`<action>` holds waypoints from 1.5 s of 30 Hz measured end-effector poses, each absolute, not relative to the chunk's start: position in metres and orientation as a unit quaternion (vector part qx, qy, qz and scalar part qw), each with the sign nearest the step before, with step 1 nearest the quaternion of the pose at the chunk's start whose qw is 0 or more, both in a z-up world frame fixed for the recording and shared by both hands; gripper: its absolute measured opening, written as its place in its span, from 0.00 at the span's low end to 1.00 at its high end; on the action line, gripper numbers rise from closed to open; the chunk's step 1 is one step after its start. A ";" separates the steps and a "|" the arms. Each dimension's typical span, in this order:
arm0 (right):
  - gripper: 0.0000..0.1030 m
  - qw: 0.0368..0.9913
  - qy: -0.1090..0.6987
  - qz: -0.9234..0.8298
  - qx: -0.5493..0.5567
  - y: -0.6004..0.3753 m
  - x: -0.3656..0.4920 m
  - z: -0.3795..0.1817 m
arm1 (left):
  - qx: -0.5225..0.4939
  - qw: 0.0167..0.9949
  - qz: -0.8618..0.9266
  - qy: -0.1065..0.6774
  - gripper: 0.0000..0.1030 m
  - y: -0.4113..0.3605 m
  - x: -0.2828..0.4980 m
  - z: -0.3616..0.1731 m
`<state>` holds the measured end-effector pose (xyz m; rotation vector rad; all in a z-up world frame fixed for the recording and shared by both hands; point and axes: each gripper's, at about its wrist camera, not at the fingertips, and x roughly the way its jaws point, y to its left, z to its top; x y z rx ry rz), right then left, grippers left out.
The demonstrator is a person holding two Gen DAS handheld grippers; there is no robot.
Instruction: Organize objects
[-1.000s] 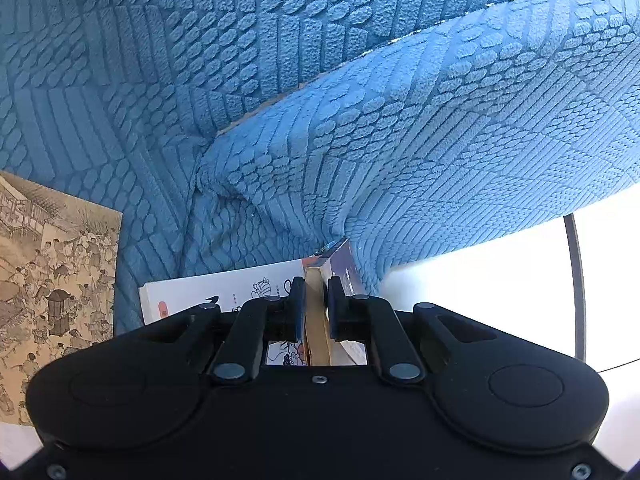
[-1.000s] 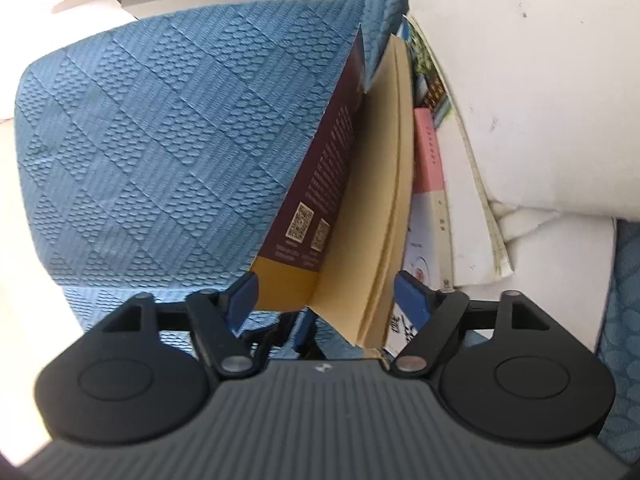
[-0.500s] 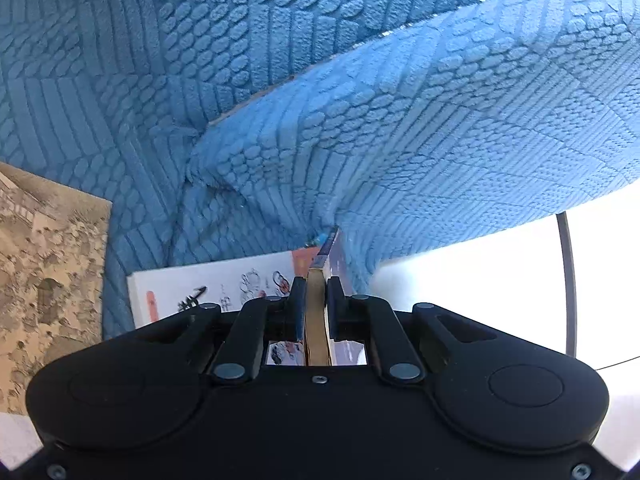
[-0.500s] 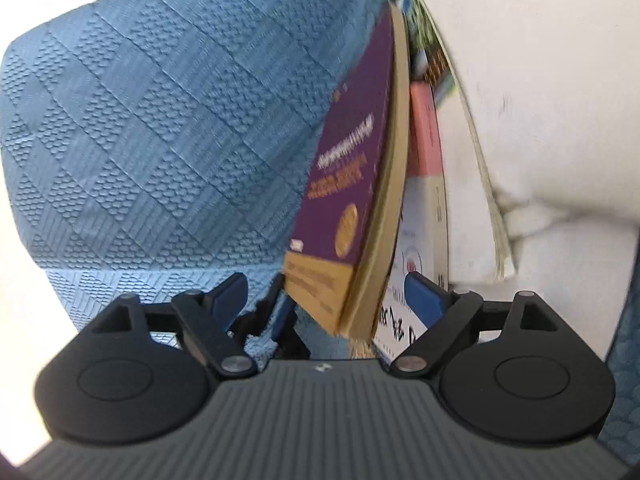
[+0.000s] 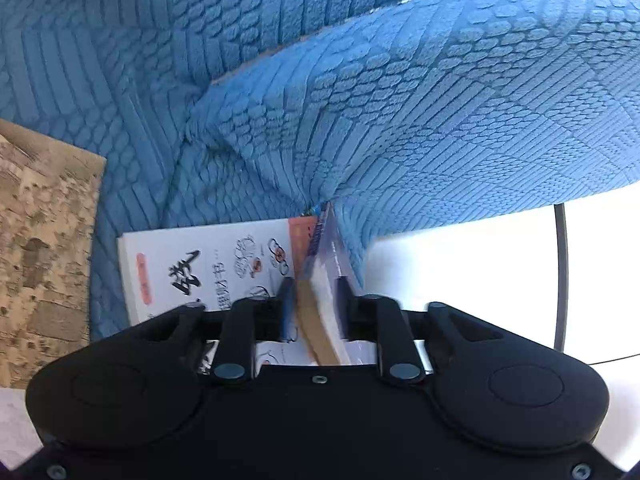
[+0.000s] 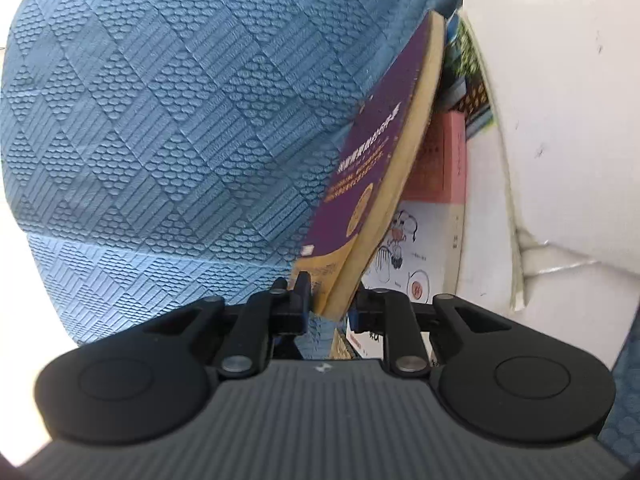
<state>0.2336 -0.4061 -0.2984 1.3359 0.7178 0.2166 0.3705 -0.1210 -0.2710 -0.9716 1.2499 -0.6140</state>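
A purple book (image 6: 372,184) is clamped at its lower corner by the right gripper (image 6: 330,300), whose fingers have just closed. It is leaned against a row of books (image 6: 440,184) on a blue-covered sofa (image 6: 160,120). The left gripper (image 5: 314,304) has just loosened, its fingers slightly apart around the book's edge. Seating the book is judged unfinished.

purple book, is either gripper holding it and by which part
The right gripper has just closed on the purple book at its lower corner.
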 end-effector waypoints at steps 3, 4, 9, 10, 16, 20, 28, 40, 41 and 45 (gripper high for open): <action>0.19 0.722 0.323 0.098 0.604 -0.410 0.232 -0.295 | -0.436 0.644 -0.288 0.559 0.43 -0.127 0.374 -0.276; 0.19 0.723 0.321 0.100 0.604 -0.412 0.230 -0.294 | -0.435 0.641 -0.291 0.561 0.44 -0.130 0.375 -0.278; 0.20 0.734 0.327 0.123 0.583 -0.422 0.218 -0.286 | -0.440 0.617 -0.294 0.582 0.45 -0.143 0.377 -0.296; 0.20 0.733 0.330 0.125 0.581 -0.424 0.215 -0.285 | -0.440 0.610 -0.301 0.586 0.44 -0.147 0.376 -0.299; 0.20 0.739 0.357 0.140 0.554 -0.431 0.198 -0.280 | -0.425 0.594 -0.328 0.599 0.34 -0.171 0.361 -0.302; 0.20 0.732 0.370 0.137 0.555 -0.439 0.197 -0.278 | -0.409 0.600 -0.331 0.602 0.19 -0.182 0.348 -0.304; 0.24 0.739 0.383 0.115 0.542 -0.435 0.198 -0.259 | -0.379 0.652 -0.328 0.569 0.14 -0.165 0.324 -0.267; 0.24 0.753 0.403 0.143 0.500 -0.417 0.184 -0.210 | -0.386 0.689 -0.299 0.535 0.16 -0.109 0.279 -0.208; 0.24 0.753 0.406 0.148 0.496 -0.416 0.183 -0.206 | -0.390 0.690 -0.296 0.533 0.16 -0.105 0.276 -0.205; 0.24 0.757 0.410 0.171 0.480 -0.402 0.179 -0.186 | -0.400 0.697 -0.290 0.520 0.16 -0.085 0.265 -0.187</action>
